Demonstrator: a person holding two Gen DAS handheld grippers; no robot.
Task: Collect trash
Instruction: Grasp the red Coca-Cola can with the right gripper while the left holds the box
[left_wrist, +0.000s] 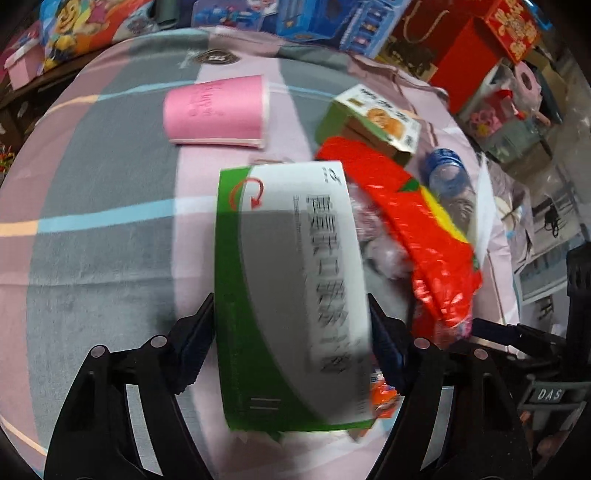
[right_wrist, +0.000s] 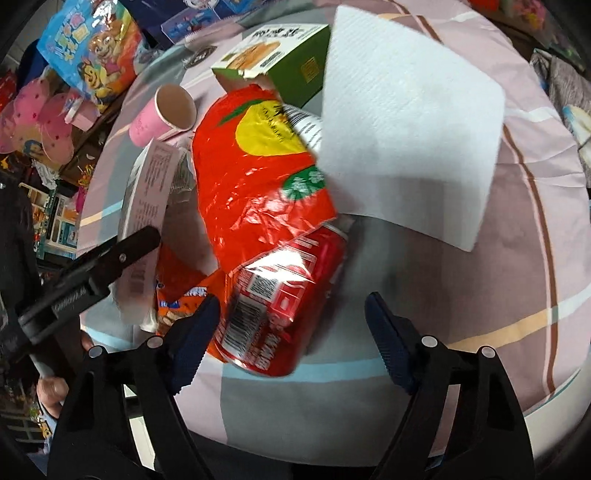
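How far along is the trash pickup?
Early. Nothing visibly collected; no bin in view. In hand: left gripper clamps the green-and-white box. Right gripper is open near the red can, not gripping. Still on the cloth: pink cup, red wrapper, snack box, napkin, blue-capped bottle.

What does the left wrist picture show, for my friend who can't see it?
The left gripper grips a green and white box between its jaws, above a striped cloth. Beyond lie a pink cup on its side, a red wrapper, a small green carton and a blue bottle.
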